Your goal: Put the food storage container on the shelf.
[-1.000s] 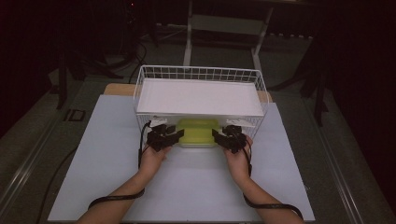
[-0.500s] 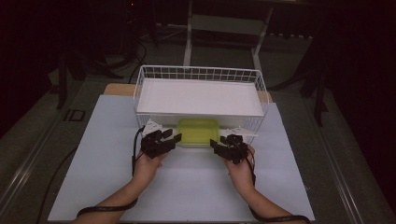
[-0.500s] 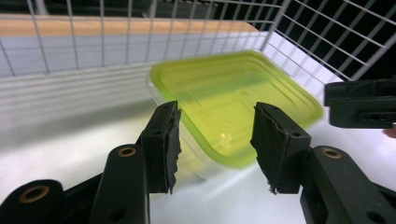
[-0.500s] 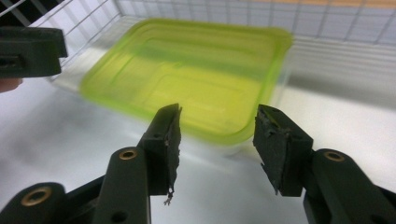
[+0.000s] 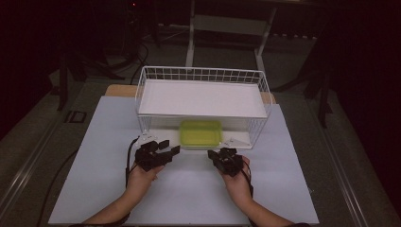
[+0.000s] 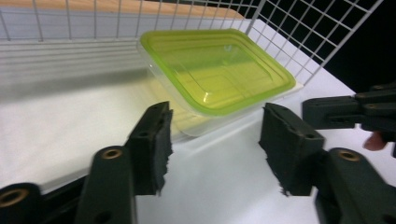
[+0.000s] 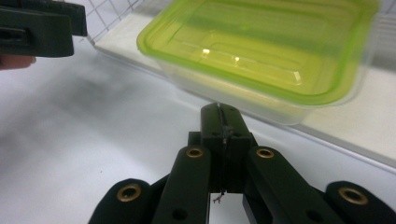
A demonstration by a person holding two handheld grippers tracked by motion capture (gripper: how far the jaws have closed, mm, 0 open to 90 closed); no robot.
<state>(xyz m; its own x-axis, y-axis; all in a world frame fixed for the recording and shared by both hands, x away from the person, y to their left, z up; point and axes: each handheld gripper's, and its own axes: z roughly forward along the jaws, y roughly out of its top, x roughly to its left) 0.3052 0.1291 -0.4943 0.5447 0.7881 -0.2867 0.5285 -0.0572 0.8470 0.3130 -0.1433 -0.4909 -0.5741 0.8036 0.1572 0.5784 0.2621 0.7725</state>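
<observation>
- The green-lidded container point(image 5: 200, 133) is seen on the lower level of the white wire rack point(image 5: 203, 75), at its open front edge, under the white shelf board point(image 5: 203, 98).
- The left hand-held gripper point(image 5: 166, 150) is held just in front of the rack, left of the container; its jaws have just been opening and are parted, with nothing between them.
- In the left gripper view, the container point(image 6: 215, 70) is framed beyond the spread jaws, apart from both pads.
- The right hand-held gripper point(image 5: 221, 155) is held on the other side, near the container's front right corner; its jaws have just been closing and are pressed together on nothing.
- In the right gripper view, the container point(image 7: 261, 51) is found just ahead of the closed tips, with contact not decidable.
- The white table point(image 5: 189, 189) carries the rack, and the wire side wall point(image 6: 303, 32) stands close beside the container.
</observation>
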